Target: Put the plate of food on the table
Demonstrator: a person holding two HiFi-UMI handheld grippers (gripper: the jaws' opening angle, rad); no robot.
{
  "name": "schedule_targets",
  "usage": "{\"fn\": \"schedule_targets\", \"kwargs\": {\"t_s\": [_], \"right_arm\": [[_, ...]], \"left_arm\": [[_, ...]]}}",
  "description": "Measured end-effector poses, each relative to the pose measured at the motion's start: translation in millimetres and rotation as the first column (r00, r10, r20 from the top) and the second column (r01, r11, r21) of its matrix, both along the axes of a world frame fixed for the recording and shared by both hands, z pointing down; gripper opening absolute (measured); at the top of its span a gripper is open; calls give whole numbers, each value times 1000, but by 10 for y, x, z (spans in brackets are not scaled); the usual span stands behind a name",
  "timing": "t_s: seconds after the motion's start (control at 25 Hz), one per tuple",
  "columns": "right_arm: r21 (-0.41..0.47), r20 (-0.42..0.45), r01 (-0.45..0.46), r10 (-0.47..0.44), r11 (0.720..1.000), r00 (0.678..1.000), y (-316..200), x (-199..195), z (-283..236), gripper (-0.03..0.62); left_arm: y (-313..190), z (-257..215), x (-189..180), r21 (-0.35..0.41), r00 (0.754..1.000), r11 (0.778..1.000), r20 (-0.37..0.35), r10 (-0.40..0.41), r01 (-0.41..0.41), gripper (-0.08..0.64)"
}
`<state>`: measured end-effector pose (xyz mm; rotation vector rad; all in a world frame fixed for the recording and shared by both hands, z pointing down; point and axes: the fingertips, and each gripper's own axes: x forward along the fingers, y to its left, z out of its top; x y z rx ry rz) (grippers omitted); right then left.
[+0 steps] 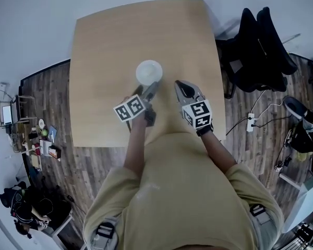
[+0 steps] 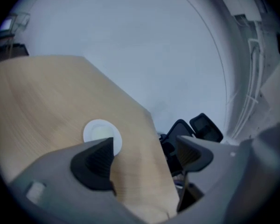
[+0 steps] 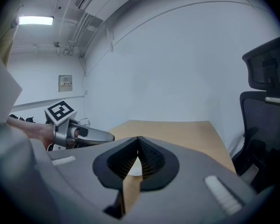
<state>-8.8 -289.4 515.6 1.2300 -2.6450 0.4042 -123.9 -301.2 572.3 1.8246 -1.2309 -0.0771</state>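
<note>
A white plate (image 1: pixel 148 72) with pale food on it rests on the light wooden table (image 1: pixel 120 40), near the middle. My left gripper (image 1: pixel 150 89) hovers just in front of it, open, with only bare table between its jaws. In the left gripper view the plate (image 2: pixel 99 132) lies beyond the left jaw, apart from the gripper (image 2: pixel 144 141). My right gripper (image 1: pixel 181 85) is to the right of the plate, shut with nothing in it. Its jaws (image 3: pixel 138 140) meet tip to tip, and a sliver of the plate (image 3: pixel 134 168) shows beneath them. The left gripper (image 3: pixel 102 135) shows at the left of that view.
A black office chair (image 1: pixel 261 46) stands off the table's right edge. A white power strip (image 1: pixel 250 121) with cables lies on the wood floor to the right. Small clutter and a shelf (image 1: pixel 36 139) sit on the floor at the left. Grey wall lies beyond the table's far edge.
</note>
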Motion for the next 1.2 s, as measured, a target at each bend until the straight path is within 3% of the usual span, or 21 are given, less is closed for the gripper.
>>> {"fn": "schedule_targets", "kwargs": {"t_s": [0.16, 0.32, 0.44, 0.56, 0.8, 1.2], "right_arm": [[28, 10, -42, 41, 999, 999, 85, 110, -95, 5], [46, 24, -91, 90, 995, 996, 207, 232, -164, 5], [61, 28, -113, 112, 992, 993, 286, 304, -209, 5], [74, 32, -139, 137, 988, 990, 377, 378, -243, 5], [115, 29, -192, 190, 975, 981, 387, 529, -337, 5], [156, -14, -210, 215, 965, 977, 346, 572, -425, 5]], "left_arm": [[162, -267, 49, 145, 980, 989, 199, 6, -36, 353], [343, -483, 96, 267, 931, 962, 362, -45, -57, 260], [467, -612, 144, 341, 895, 938, 436, -94, -68, 182], [611, -677, 189, 384, 875, 921, 466, -131, -67, 120], [688, -764, 293, 436, 862, 898, 477, -173, -61, 2], [619, -855, 340, 455, 850, 888, 491, -191, -63, 2]]}}
